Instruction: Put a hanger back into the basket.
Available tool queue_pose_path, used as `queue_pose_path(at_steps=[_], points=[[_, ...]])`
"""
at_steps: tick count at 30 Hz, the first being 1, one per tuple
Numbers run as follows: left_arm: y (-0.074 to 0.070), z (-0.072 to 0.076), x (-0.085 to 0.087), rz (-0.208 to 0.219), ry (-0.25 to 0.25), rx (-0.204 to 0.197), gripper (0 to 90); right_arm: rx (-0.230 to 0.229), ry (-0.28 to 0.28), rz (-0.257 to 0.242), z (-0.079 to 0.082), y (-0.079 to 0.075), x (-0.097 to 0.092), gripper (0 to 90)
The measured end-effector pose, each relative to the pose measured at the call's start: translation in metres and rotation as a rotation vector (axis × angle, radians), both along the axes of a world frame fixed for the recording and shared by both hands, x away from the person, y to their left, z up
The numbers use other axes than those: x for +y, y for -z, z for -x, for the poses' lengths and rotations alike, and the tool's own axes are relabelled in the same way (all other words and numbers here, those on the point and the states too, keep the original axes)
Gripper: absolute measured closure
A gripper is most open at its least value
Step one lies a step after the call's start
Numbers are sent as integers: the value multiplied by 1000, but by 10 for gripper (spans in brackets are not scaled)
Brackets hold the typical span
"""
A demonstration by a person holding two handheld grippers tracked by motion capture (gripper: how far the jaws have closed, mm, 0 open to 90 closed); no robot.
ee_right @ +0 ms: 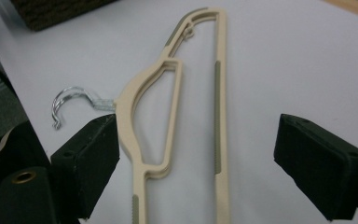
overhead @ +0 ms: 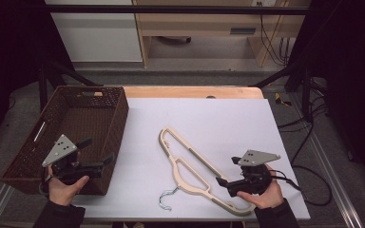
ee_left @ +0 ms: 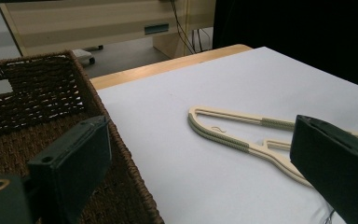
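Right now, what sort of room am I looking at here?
Probably a lab or workshop set up for recording: a white-topped table inside a black frame, cables trailing over the floor, and a person holding two camera-bearing grippers.

The hanger [overhead: 190,164] is a cream plastic with greyish-olive ribbed strips along its bars, plus a shiny silver hook [overhead: 167,198]. The basket [overhead: 105,137] is dark brown with an open woven pattern. The worktop [overhead: 228,123] is covered in plain white, pale wood showing at the far edge. Both hand-held grippers, left [overhead: 96,156] and right [overhead: 228,172], are black with grey plates.
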State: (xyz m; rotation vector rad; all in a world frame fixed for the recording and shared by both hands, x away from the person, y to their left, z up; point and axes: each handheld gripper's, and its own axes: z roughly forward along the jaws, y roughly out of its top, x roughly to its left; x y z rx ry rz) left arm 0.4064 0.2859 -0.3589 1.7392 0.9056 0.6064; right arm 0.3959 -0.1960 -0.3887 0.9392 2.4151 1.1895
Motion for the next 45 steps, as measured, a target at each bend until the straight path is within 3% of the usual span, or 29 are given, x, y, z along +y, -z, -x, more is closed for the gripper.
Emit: queue_pose_path(at_steps=[4, 8, 14, 21, 22, 30, 35, 45], points=[[1, 0, -2, 2, 2, 2, 51, 33, -40, 36, 5, 10, 8, 233], [1, 0, -4, -7, 10, 5, 51, 59, -57, 51, 8, 18, 12, 255], [3, 1, -9, -16, 23, 10, 51, 138, -79, 89, 8, 40, 19, 322], [4, 1, -12, -23, 31, 11, 51, 191, -112, 129, 6, 55, 28, 403], [4, 1, -13, -27, 34, 12, 51, 215, -121, 152, 5, 59, 31, 448], [7, 0, -19, -37, 42, 22, 51, 275, -141, 215, 3, 69, 34, 610], [9, -1, -22, -48, 52, 27, 52, 332, -125, 206, 1, 71, 31, 693], [13, -1, -28, -61, 66, 36, 54, 362, -122, 211, 1, 69, 31, 781]])
